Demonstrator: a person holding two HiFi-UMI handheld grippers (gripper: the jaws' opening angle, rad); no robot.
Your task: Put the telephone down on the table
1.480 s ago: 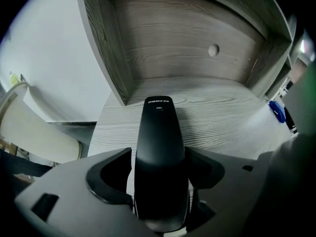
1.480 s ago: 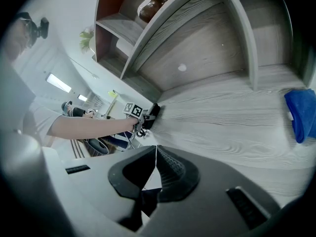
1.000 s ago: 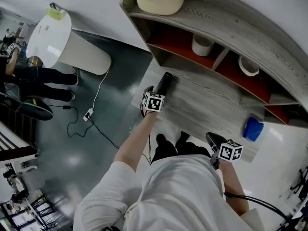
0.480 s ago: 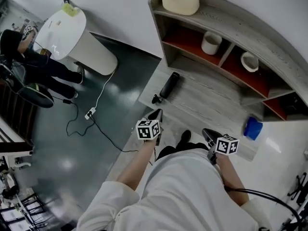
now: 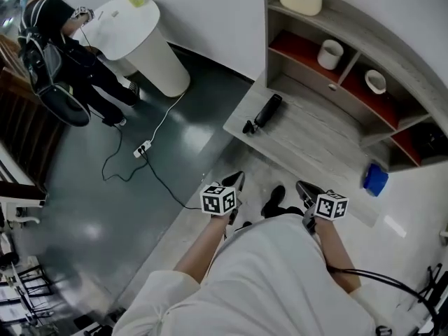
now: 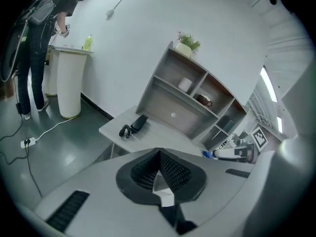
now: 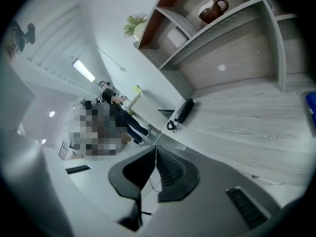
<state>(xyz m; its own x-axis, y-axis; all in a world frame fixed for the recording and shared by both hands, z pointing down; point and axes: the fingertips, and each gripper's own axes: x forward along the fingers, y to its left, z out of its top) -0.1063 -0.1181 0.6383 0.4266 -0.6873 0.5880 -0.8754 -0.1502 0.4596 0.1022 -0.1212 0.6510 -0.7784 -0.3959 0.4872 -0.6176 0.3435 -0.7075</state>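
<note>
The telephone (image 5: 268,110) lay on the table (image 5: 318,145), near its left end and below the shelves (image 5: 353,47). The left gripper (image 5: 235,179) and right gripper (image 5: 302,187) hung well apart from it, jaws pressed together, holding nothing.

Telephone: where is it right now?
Head view, upper centre: the telephone lies on the table near its left end, just in front of the shelf unit.
</note>
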